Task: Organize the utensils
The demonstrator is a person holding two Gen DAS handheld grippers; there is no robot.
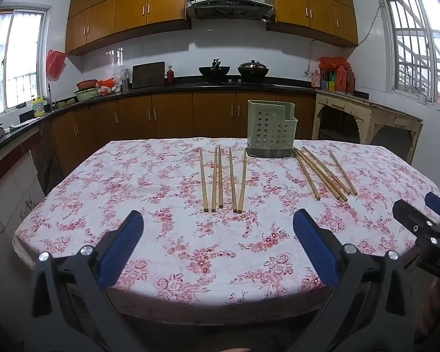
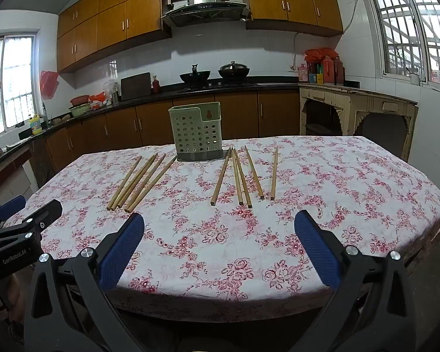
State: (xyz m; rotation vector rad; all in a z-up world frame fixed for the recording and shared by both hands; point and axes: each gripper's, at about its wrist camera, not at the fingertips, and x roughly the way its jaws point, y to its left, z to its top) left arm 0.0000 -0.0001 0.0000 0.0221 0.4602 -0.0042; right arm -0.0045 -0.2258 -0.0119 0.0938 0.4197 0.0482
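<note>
Left gripper pose: the left gripper (image 1: 217,226) was held level above the near edge of the tabletop (image 1: 161,234), aimed toward the holder (image 1: 271,129), well short of it.
Left fingers: the blue-padded fingers (image 1: 123,249) were spread wide, holding nothing and touching nothing.
Right gripper pose: the right gripper (image 2: 218,228) hung over the same near edge, also pointed at the holder (image 2: 196,130), beside the other gripper.
Right fingers: its fingers (image 2: 316,249) stood wide apart, with nothing between them.
Holder: a pale green perforated holder stood upright on a dark base at the far side of the tabletop.
Left chopsticks: five wooden sticks, the left chopsticks (image 1: 221,180), lay flat just left of the holder and nearer than it, roughly parallel.
Right chopsticks: five more, the right chopsticks (image 2: 243,176), lay flat just right of the holder, fanned slightly.
Cloth: a white tablecloth (image 2: 337,190) with red roses covered the tabletop.
Writing: the left gripper's body in the right wrist view read "GenRobot.AI"; the right gripper's body in the left wrist view showed part of a word, "DAS".
</note>
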